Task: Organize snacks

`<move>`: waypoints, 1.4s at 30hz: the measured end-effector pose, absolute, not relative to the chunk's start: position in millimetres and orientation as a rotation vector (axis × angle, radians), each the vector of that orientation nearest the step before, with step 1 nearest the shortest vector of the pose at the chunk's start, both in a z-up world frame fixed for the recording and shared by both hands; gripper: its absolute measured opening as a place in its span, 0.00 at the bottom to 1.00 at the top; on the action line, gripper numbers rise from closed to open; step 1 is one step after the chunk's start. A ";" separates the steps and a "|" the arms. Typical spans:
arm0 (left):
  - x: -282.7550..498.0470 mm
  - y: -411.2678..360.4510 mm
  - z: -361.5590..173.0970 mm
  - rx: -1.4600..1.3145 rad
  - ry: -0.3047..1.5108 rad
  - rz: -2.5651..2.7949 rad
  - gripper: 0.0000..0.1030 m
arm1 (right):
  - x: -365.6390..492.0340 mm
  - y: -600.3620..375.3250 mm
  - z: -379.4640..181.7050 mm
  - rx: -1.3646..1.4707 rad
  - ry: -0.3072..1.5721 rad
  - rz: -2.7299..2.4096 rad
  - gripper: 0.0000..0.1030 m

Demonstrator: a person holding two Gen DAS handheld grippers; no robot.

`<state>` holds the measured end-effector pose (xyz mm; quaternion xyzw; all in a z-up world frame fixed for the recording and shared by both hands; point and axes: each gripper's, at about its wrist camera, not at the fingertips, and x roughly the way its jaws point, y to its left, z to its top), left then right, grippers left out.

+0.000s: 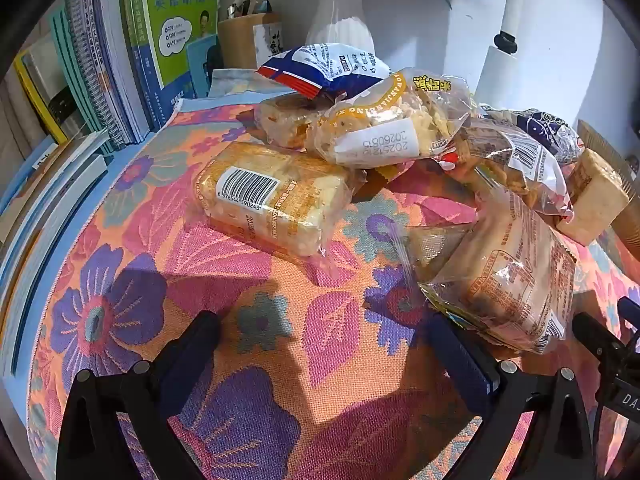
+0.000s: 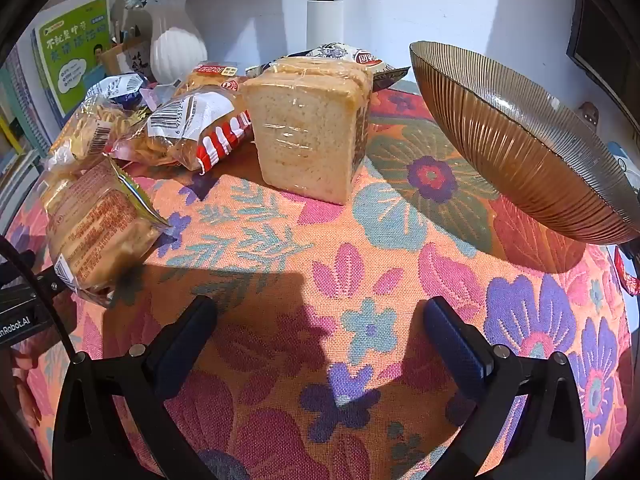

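Observation:
A pile of wrapped snacks lies on the floral cloth. In the left wrist view, a yellow cake pack with a barcode (image 1: 272, 196) lies ahead, a clear pack with a date label (image 1: 384, 132) and a blue pack (image 1: 324, 68) behind it, and a bread pack (image 1: 508, 280) by the right finger. My left gripper (image 1: 320, 340) is open and empty. In the right wrist view, a wrapped loaf of sliced bread (image 2: 308, 132) stands ahead, a striped pack (image 2: 192, 132) to its left, and a ribbed brown glass bowl (image 2: 520, 140) at right. My right gripper (image 2: 320, 328) is open and empty.
Books (image 1: 100, 72) stand at the back left, with a wooden pen holder (image 1: 248, 36) and a white vase (image 2: 176, 48) against the wall. A white lamp post (image 2: 324, 12) rises behind the snacks. The floral cloth (image 2: 304, 264) covers the table.

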<state>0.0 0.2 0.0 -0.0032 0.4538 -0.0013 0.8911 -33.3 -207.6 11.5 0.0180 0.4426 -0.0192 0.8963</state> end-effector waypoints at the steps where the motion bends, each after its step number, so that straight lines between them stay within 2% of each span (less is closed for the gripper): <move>1: 0.0 0.1 0.0 -0.005 0.942 -0.001 1.00 | -33.4 -208.5 11.8 0.040 0.917 -0.039 1.00; 42: 1.3 0.2 1.4 -0.004 0.941 0.014 1.00 | -32.6 -205.4 9.7 0.015 0.918 -0.052 1.00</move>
